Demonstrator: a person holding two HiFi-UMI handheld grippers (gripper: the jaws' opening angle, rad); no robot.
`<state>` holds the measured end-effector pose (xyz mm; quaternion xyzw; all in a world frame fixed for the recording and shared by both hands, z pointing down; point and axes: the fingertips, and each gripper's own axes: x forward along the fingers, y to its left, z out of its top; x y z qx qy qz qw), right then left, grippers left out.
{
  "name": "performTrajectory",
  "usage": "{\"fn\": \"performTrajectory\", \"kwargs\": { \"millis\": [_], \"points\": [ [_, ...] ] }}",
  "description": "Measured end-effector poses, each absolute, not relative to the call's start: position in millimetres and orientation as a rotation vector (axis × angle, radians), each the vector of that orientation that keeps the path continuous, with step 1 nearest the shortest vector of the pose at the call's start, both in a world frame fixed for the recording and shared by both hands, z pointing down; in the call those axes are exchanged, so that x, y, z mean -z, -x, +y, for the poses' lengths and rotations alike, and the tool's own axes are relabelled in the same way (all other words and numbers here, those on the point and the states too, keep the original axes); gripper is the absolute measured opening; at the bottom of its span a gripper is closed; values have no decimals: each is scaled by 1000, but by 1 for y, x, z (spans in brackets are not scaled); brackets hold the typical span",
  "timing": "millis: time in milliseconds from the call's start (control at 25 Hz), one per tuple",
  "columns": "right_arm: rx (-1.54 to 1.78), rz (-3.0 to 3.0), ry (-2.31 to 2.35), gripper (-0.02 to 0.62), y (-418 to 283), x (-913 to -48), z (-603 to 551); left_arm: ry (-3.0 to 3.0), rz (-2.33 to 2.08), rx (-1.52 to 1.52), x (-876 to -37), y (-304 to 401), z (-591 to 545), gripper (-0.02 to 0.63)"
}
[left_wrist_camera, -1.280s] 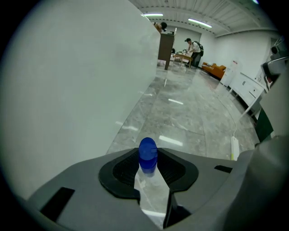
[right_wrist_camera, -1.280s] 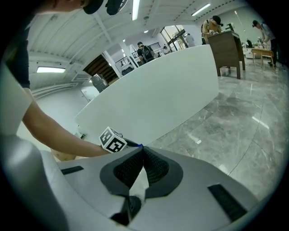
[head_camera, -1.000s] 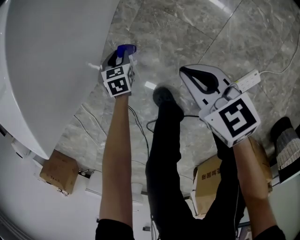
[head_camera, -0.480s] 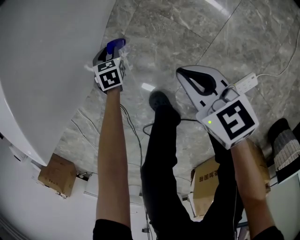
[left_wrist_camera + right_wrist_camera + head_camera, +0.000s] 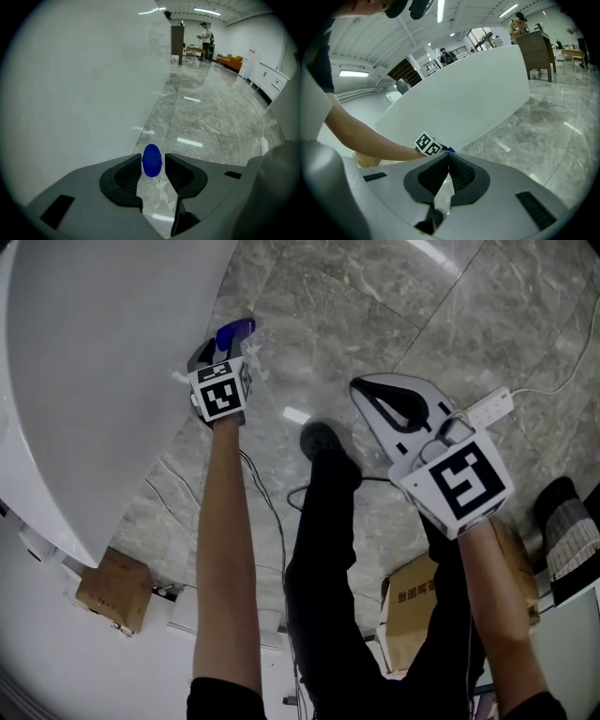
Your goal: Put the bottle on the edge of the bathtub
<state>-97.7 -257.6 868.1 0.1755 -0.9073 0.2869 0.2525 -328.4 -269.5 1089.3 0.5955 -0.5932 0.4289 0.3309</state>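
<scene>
White bathtub [image 5: 84, 381] fills the left, its outer wall curving down to the grey marble floor [image 5: 375, 296]. Left gripper [image 5: 153, 158] points steeply down just beside that wall. Its jaws are spread and have just been opening. The bottle [image 5: 234, 331], blue cap up, stands between them, pads not pressing it. Bottle sits low beside the tub, not on its edge; cannot tell whether it rests on the floor. Right gripper [image 5: 449, 158] well apart over the floor, jaws pressed together, nothing in them
</scene>
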Motion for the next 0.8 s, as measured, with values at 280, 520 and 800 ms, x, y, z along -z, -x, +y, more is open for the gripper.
{"fn": "performTrajectory", "kwargs": {
  "millis": [280,520,800],
  "points": [
    [-778,-2469,-486,13,97,-851,-261,-1566,-1499,-1139,-1076,322,-266,229],
    [-756,-2471,-486,12,90,-812,-264,-1598,-1493,-1141,-1030,310,-266,211],
    [-708,-2495,-493,13,79,-733,-267,-1635,-1475,-1148,-950,284,-259,190]
  ]
}}
